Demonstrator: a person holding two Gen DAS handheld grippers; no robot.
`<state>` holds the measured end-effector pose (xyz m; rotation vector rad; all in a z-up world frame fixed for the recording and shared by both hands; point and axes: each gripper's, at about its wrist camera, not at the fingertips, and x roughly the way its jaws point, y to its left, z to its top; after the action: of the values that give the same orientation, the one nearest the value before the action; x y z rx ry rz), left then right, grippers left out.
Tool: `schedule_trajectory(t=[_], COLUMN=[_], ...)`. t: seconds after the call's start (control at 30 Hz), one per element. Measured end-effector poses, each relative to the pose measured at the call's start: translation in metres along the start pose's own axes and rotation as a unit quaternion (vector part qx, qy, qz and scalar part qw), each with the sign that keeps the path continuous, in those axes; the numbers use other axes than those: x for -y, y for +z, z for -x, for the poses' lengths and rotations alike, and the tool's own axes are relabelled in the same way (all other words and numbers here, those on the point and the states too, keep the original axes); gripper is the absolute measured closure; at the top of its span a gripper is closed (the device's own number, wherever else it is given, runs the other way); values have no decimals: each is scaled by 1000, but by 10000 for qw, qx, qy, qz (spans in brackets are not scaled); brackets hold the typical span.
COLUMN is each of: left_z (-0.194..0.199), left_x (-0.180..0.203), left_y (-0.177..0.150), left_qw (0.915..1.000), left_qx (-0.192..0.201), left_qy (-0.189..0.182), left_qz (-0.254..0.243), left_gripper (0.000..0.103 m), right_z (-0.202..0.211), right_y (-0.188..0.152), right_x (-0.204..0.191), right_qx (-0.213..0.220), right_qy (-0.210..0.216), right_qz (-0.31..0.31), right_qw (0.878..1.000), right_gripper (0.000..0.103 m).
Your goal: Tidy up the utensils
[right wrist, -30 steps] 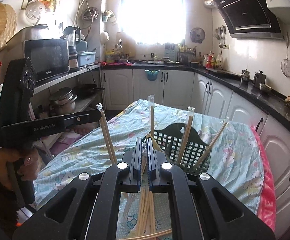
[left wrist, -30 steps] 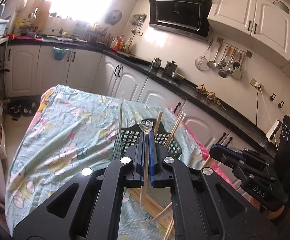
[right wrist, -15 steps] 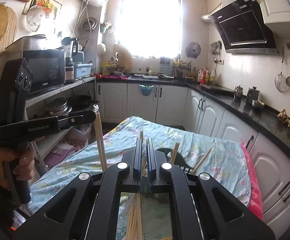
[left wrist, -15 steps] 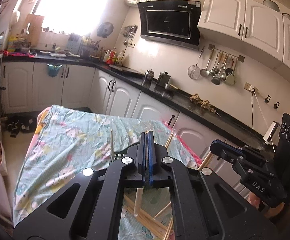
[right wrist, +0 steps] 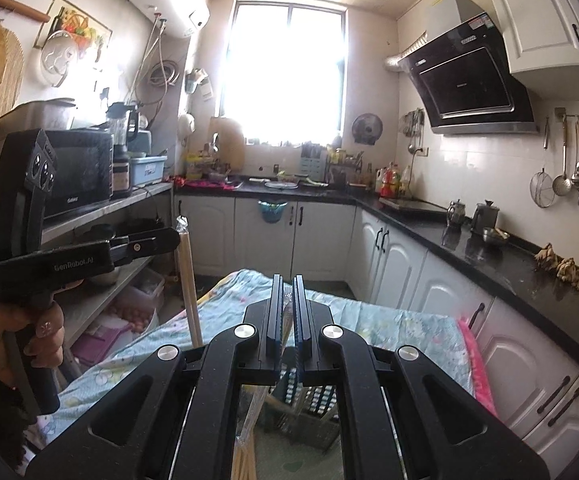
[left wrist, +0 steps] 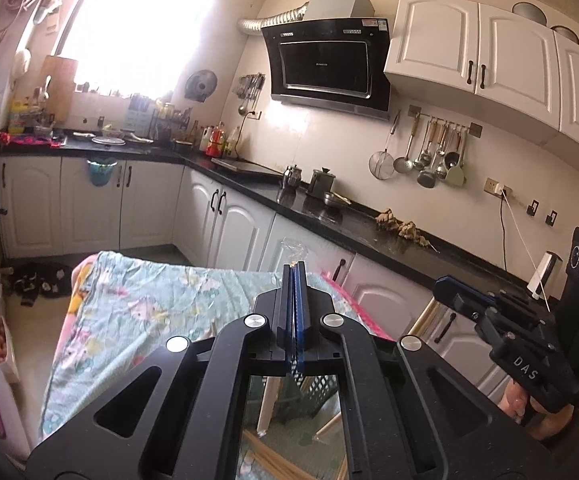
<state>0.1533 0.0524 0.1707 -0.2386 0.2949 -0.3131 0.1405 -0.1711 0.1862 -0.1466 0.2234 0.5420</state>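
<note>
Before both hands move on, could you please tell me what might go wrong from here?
The left tool pinches its wrapped chopsticks near the plastic-covered top; they could slip. The basket is largely hidden beneath the right tool, so lowering the second pair might strike the rim.

Each of the 2 fisheye cameras sits just behind its own fingers, raised above the cloth-covered table (left wrist: 137, 300) and tilted up into the kitchen. The left view faces the range hood (left wrist: 325, 64) wall; the right view faces the window (right wrist: 285, 76). Both share the table, hood, counter and each other's gripper at the edge
</note>
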Motion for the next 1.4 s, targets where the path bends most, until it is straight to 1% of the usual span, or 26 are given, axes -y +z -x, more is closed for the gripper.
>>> schedule_trajectory(t=[0.2,0.33,0.47,0.63,0.73,0.8,0.83,0.87,0.93,1.07,1.13,1.3,1.4], left_z=[-14,-28,-48,-81,-91,-93,-93,-94,-97,-115,-121,-130,-137], left_x=[3,3,-4,-22,-38,-47,-49,-53,-59,-70,-73,-74,-70], left_y=[10,13,4,-22,-40,-53,-57,-64,-75,-98,-107,-117,-118], left_qw=[9999,10000,9997,9962,9930,9914,9908,9896,9872,9786,9753,9719,9706], left_qx=[118,65,-180,-808,-1061,-1173,-1212,-1294,-1447,-1878,-2030,-2165,-2224], left_qy=[21,61,133,308,450,480,495,525,565,731,749,799,852], left_qz=[-10,-39,-28,80,249,313,329,354,376,425,451,465,347], left_gripper=[103,103,103,103,103,97,84,76,76,76,76,76,76], right_z=[-5,-10,-22,-39,-45,-47,-48,-49,-49,-55,-58,-67,-72], right_y=[18,24,25,16,11,10,8,8,7,4,4,3,2], right_x=[16,25,31,39,43,45,46,47,47,49,50,54,54], right_qx=[163,212,165,74,54,54,60,67,55,62,83,69,38], right_qy=[-177,-293,-429,-480,-482,-486,-488,-487,-499,-574,-639,-707,-744], right_qz=[-106,-116,-123,-219,-279,-296,-297,-298,-296,-285,-266,-231,-216], right_qw=[9997,9993,9989,9986,9984,9984,9983,9983,9983,9979,9976,9972,9970], right_gripper=[98,98,98,98,98,98,98,98,98,98,98,98,98])
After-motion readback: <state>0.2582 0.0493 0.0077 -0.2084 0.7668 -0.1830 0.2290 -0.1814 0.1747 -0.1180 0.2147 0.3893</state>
